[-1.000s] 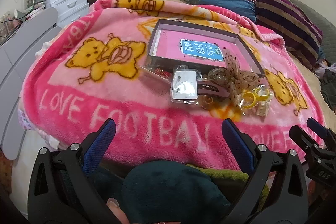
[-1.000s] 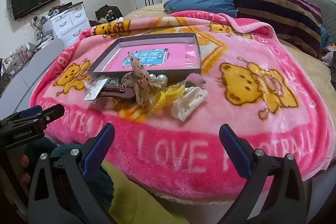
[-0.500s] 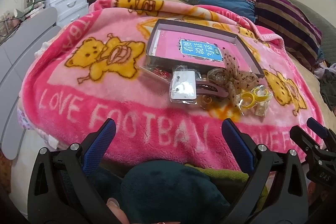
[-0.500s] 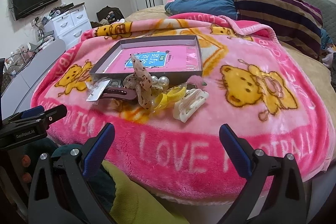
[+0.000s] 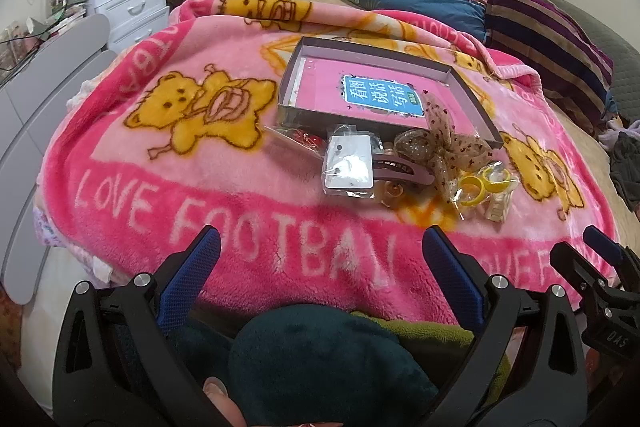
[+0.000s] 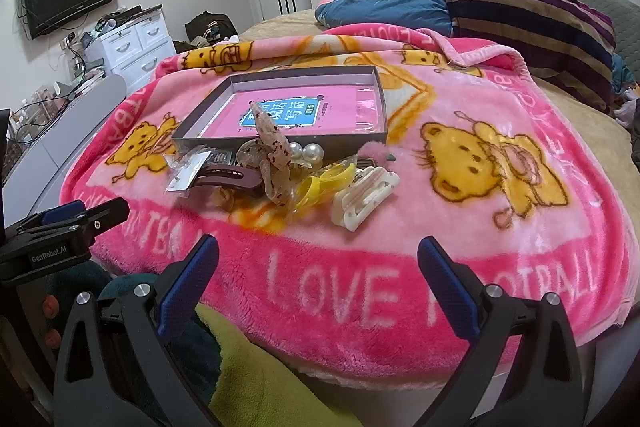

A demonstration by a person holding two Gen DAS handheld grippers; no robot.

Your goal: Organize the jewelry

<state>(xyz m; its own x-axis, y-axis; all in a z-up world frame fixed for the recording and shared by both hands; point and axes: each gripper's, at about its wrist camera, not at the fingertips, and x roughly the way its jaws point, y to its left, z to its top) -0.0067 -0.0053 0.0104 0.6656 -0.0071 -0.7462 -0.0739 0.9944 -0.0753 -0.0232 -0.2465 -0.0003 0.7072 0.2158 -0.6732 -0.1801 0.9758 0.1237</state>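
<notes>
So both grippers are hanging out at the near edge of the bed, short of the pile and touching nothing. The left gripper (image 5: 320, 247) has its blue-padded fingers spread wide with nothing between them, and the right gripper (image 6: 318, 253) is the same deal, wide and empty. All the jewelry sits in a heap on the pink blanket (image 5: 132, 163), right up against the near wall of the box (image 5: 372, 67), which is a shallow grey tray with a pink card and a blue label lying flat inside. In the pile: an earring card (image 5: 348, 167) in a clear bag on the left side, a maroon clip (image 5: 404, 171) just beside it, a spotted mesh bow (image 5: 440, 147) sticking up and leaning against the box edge, yellow rings (image 5: 480, 187) in a plastic bag toward the right, and a white claw clip (image 6: 366, 197) nearest the right gripper. From the right view you can also see two pearls (image 6: 304, 151) tucked against the box wall behind the bow. There's something small and red in a bag near the box's left corner, can't make out what. A striped pillow (image 6: 532, 15) sits at the far right of the bed.
</notes>
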